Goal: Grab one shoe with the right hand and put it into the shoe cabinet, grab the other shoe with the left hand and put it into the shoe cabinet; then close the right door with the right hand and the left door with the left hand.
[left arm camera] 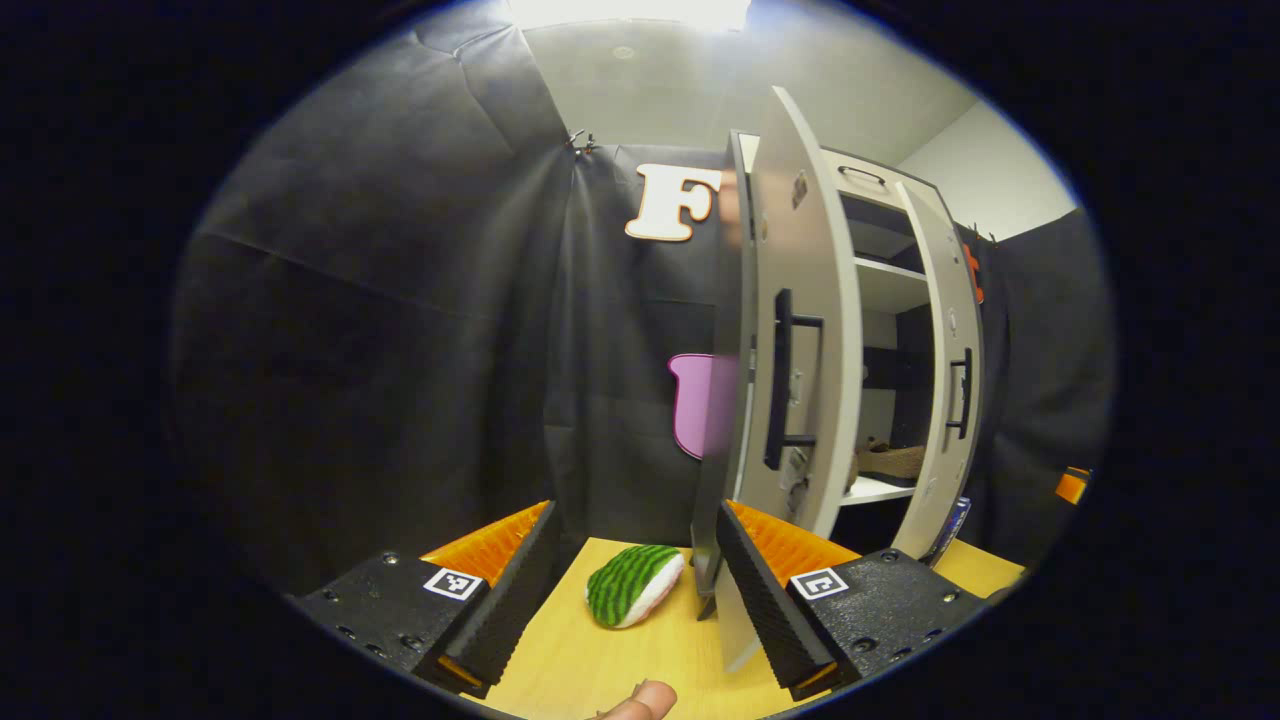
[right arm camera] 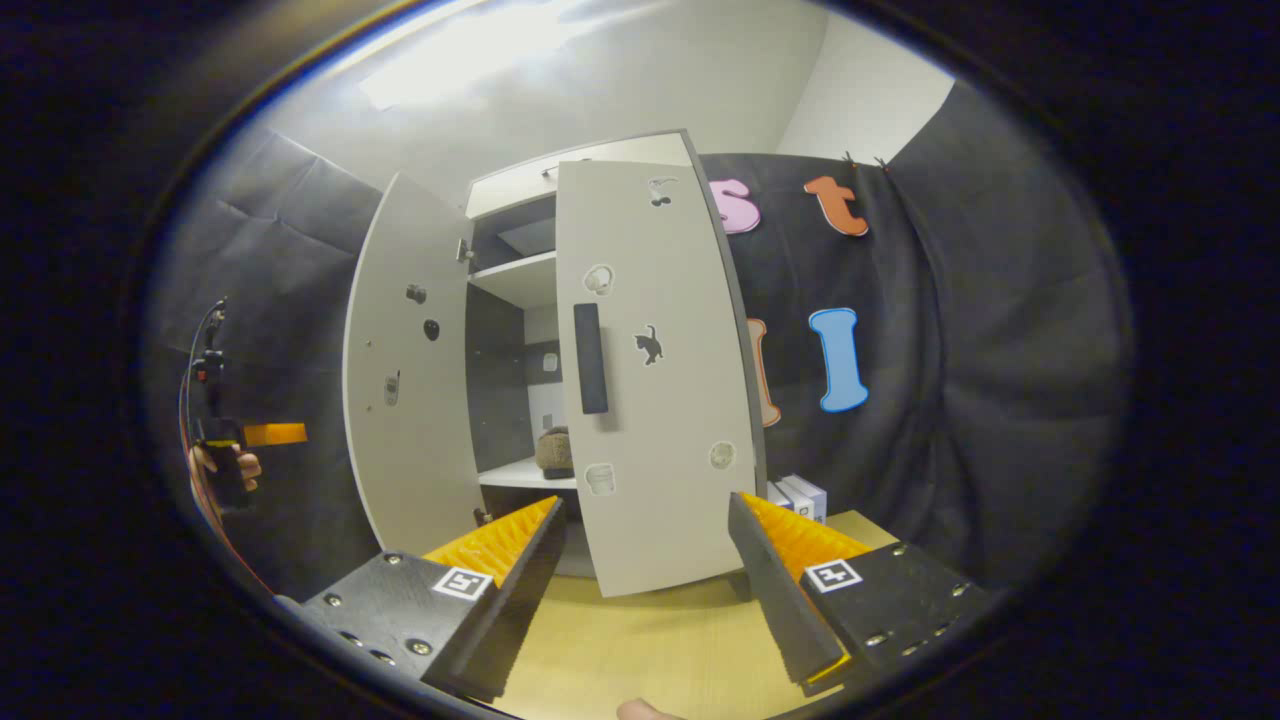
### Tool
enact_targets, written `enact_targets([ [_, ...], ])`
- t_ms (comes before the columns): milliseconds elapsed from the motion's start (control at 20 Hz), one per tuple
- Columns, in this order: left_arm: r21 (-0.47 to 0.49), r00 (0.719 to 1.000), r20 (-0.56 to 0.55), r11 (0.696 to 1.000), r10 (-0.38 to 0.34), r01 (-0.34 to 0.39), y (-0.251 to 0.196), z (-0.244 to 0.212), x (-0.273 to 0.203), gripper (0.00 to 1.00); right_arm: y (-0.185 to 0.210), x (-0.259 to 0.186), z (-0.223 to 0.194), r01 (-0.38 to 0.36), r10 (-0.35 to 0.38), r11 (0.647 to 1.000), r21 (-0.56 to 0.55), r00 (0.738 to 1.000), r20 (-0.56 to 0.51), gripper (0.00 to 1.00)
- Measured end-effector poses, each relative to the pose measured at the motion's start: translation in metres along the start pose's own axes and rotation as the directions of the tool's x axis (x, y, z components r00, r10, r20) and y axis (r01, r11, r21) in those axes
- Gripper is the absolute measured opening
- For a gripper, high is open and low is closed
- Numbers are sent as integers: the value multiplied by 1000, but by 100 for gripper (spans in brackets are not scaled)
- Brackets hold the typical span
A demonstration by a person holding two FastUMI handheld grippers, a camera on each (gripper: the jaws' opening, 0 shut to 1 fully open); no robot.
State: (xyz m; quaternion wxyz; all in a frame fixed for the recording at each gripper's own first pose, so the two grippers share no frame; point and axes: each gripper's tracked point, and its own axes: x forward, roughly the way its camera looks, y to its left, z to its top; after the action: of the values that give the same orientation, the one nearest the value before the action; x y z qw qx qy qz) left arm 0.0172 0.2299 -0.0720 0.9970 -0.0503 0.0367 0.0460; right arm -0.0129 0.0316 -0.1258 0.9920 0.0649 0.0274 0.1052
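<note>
Both claws, left claw (left arm camera: 635, 590) and right claw (right arm camera: 648, 590), are held agape before the shoe cabinet (right arm camera: 520, 290). A shoe (right arm camera: 553, 447) is seen on its lower shelf; both doors are ajar.

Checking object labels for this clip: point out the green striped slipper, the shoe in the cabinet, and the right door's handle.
green striped slipper (left arm camera: 633, 584), left gripper view, its top
shoe (right arm camera: 553, 448), right gripper view, its side
right door's handle (right arm camera: 591, 359), right gripper view, mid-bar
</note>
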Motion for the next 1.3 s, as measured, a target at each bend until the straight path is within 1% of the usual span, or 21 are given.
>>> enact_targets([
  [50, -1, 1000, 2, 1000, 2, -2, 7, 6, 6, 96, 1, -2, 0, 0, 0, 1000, -1, 1000, 4, 98],
  [100, -7, 1000, 4, 1000, 17, -17, 16, 10, 12, 93, 1, -5, 1, -1, 1, 1000, 0, 1000, 8, 98],
  [150, -13, 1000, 0, 999, 30, -30, 26, 14, 20, 96, 0, -8, 1, -1, 1, 1000, 1, 1000, 10, 98],
  [300, -24, 996, -49, 997, 70, -72, 51, 20, 41, 96, -3, -15, 6, 2, -2, 1000, 6, 1000, 30, 98],
  [400, -33, 995, -50, 995, 88, -90, 56, 31, 56, 96, -7, -19, 12, 11, -11, 1000, 8, 999, 49, 98],
  [500, -41, 995, -66, 996, 79, -82, 48, 33, 64, 96, -7, -18, 11, 11, -12, 1000, 23, 999, 45, 98],
  [550, -47, 996, -68, 997, 54, -58, 39, 35, 63, 96, -5, -17, 5, 2, -3, 1000, 29, 999, 34, 98],
  [600, -50, 997, -71, 998, 32, -36, 27, 39, 66, 99, -3, -18, 4, -8, 7, 999, 32, 1000, 31, 98],
  [650, -51, 997, -74, 998, 20, -24, 18, 40, 70, 96, -5, -19, 3, -8, 7, 999, 32, 1000, 27, 98],
  [700, -46, 997, -76, 999, 10, -14, 9, 42, 73, 99, -7, -18, 1, -2, 2, 1000, 24, 1000, 21, 98],
  [750, -31, 997, -79, 1000, -1, -1, 2, 45, 77, 93, -9, -18, -2, 4, -4, 1000, 15, 1000, 16, 98],
  [800, -15, 997, -80, 1000, -4, 3, -5, 46, 80, 99, -11, -18, -2, 8, -8, 1000, 10, 1000, 16, 98],
  [850, -15, 996, -87, 1000, -6, 5, -11, 47, 84, 96, -11, -19, -1, 7, -8, 1000, 10, 1000, 18, 98],
  [950, -40, 994, -106, 999, -40, 36, -33, 45, 91, 96, -10, -20, -2, -10, 10, 1000, 19, 1000, 21, 98],
  [1000, -49, 991, -117, 997, -57, 52, -43, 42, 93, 96, -6, -21, -4, -33, 32, 999, 38, 999, 17, 98],
  [1050, -32, 990, -136, 999, -41, 37, -44, 40, 92, 94, -3, -21, -7, -52, 52, 997, 56, 999, 9, 98],
  [1100, -6, 989, -145, 1000, -16, 15, -41, 37, 93, 95, 0, -23, -10, -76, 76, 995, 68, 997, -1, 98],
  [1150, 9, 990, -141, 1000, 0, 1, -40, 40, 94, 90, 1, -23, -15, -91, 92, 993, 69, 996, -15, 98],
  [1300, 11, 988, -154, 999, 32, -31, -45, 40, 91, 90, -5, -25, -16, -87, 88, 995, 43, 996, -12, 98],
])
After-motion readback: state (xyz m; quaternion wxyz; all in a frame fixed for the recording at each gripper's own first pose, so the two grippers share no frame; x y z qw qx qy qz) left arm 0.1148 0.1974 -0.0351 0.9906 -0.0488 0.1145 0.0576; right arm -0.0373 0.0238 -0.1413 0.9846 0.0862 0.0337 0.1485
